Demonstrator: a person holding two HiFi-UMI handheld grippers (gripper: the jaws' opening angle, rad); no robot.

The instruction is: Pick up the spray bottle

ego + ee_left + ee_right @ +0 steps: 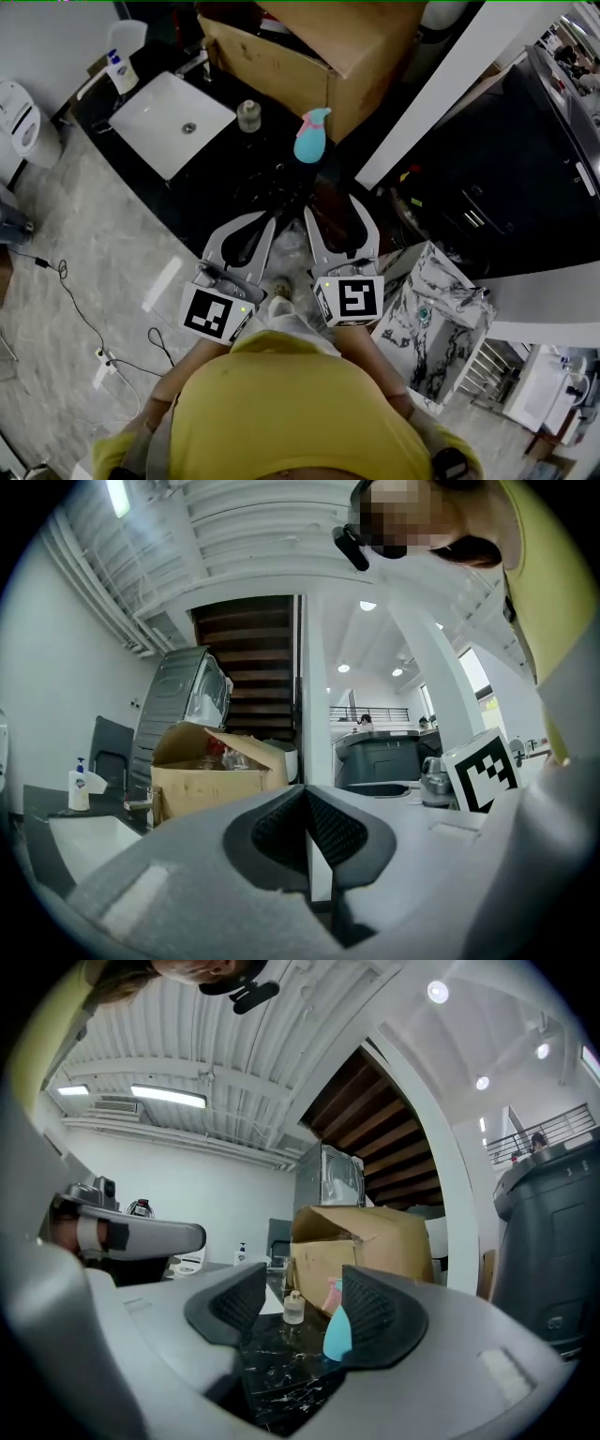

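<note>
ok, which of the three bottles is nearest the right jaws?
The teal spray bottle with the pink trigger; the small clear bottle and soap pump bottle sit farther left.

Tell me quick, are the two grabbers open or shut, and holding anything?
Left gripper: shut, empty.
Right gripper: open, empty; the spray bottle is ahead, untouched.

left hand-held gripper (306, 817) jaws together; cardboard box (211, 775) beyond, soap bottle (80, 787) far left.

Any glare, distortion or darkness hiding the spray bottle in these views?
Head view: dim, yet the spray bottle reads clearly. Right gripper view: heavy fisheye, bright ceiling lights, bottle partly behind a jaw. Left gripper view: fisheye vignette, no bottle.
</note>
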